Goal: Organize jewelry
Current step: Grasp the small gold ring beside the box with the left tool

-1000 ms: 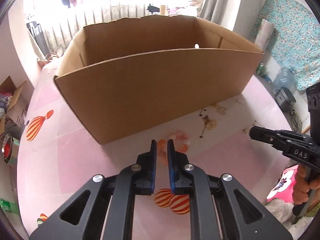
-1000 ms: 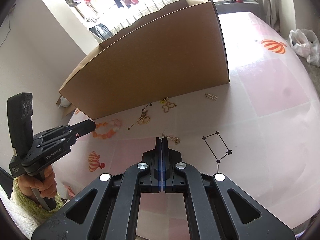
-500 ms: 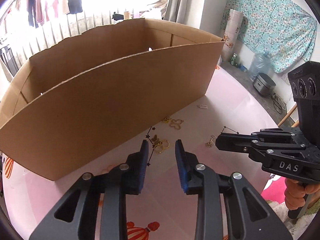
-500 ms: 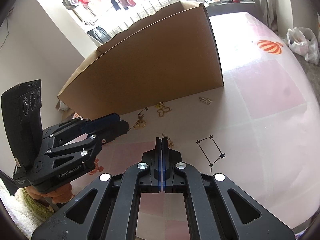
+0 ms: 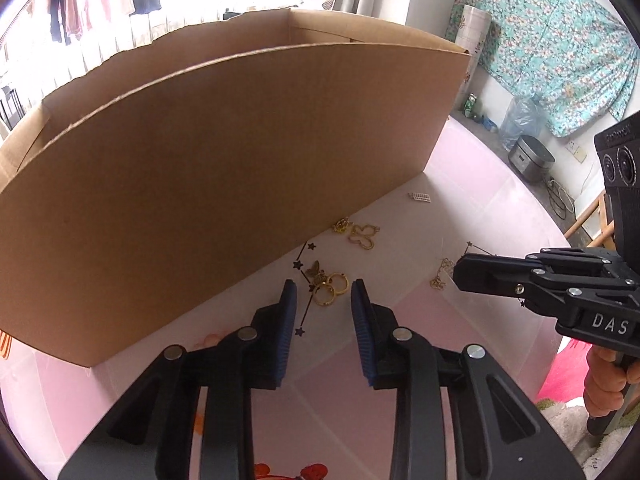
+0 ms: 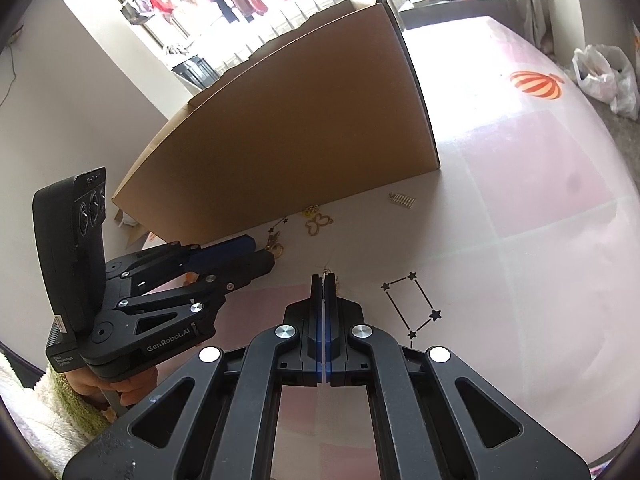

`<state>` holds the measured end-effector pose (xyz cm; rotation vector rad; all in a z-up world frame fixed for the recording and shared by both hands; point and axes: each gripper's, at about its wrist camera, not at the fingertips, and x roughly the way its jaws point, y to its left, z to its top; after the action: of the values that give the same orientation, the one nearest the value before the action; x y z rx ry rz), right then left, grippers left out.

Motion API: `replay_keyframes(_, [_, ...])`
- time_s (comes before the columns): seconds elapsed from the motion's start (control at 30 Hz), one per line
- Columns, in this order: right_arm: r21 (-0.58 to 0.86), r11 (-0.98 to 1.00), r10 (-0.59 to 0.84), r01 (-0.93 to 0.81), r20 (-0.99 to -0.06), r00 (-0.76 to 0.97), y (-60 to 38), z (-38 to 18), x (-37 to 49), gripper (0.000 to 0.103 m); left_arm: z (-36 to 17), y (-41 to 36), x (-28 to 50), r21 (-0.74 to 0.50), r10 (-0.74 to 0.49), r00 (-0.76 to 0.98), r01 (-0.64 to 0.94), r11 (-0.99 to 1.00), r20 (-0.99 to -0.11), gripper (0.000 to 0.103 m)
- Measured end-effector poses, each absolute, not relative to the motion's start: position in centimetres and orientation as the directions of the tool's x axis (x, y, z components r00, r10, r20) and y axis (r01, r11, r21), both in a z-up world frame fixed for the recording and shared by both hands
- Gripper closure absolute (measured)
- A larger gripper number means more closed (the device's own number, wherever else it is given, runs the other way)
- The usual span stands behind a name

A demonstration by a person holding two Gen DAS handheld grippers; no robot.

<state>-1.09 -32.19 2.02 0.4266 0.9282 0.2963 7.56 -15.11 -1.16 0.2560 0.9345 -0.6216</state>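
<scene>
My left gripper (image 5: 323,292) is open just above the pink table, and a pair of gold hoop rings (image 5: 330,288) lies between its fingertips, untouched. A gold butterfly pendant (image 5: 362,236) and a small silver clip (image 5: 419,197) lie further along the foot of the cardboard box (image 5: 240,160). My right gripper (image 6: 324,278) is shut and points down at the table. A small gold chain piece (image 5: 440,276) lies right at its tips; whether it is pinched I cannot tell. In the right wrist view the left gripper (image 6: 262,254) sits by the same rings (image 6: 276,248).
The tall cardboard box (image 6: 300,120) stands close behind the jewelry and walls off the far side. The pink tablecloth (image 6: 540,208) carries printed star lines (image 6: 412,300) and balloons. An orange bead piece (image 6: 187,278) shows behind the left gripper. A hand holds each gripper's handle.
The left gripper swung right, away from the coral bead bracelet and over to the gold rings, and its jaws opened. The right gripper stayed where it was, shut.
</scene>
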Motion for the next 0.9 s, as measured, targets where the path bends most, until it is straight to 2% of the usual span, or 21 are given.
replay_keyframes(0.17, [0.478, 0.876, 0.424, -0.062, -0.704, 0.570, -32.41, 1.98, -1.16, 0.103, -1.18, -15.15, 7.69, -0.054, -0.386, 0.441, 0.600, 0.798, -0.810, 0.092])
replay_keyframes(0.53, [0.479, 0.876, 0.423, -0.060, -0.702, 0.573, -32.45, 1.90, -1.17, 0.103, -1.15, -14.85, 7.61, -0.071, -0.402, 0.454, 0.588, 0.806, -0.796, 0.103])
replay_keyframes(0.77, [0.482, 0.874, 0.426, -0.060, -0.702, 0.571, -32.46, 1.64, -1.07, 0.103, -0.34, -14.25, 7.21, -0.063, -0.411, 0.465, 0.599, 0.798, -0.784, 0.102])
replay_keyframes(0.87, [0.484, 0.873, 0.429, -0.062, -0.700, 0.570, -32.56, 1.56, -0.95, 0.103, -0.60, -14.61, 7.09, -0.036, -0.393, 0.457, 0.616, 0.787, -0.798, 0.084])
replay_keyframes(0.9, [0.485, 0.872, 0.430, -0.062, -0.700, 0.570, -32.63, 1.58, -0.92, 0.103, -0.68, -14.77, 7.04, -0.018, -0.382, 0.455, 0.624, 0.781, -0.804, 0.083])
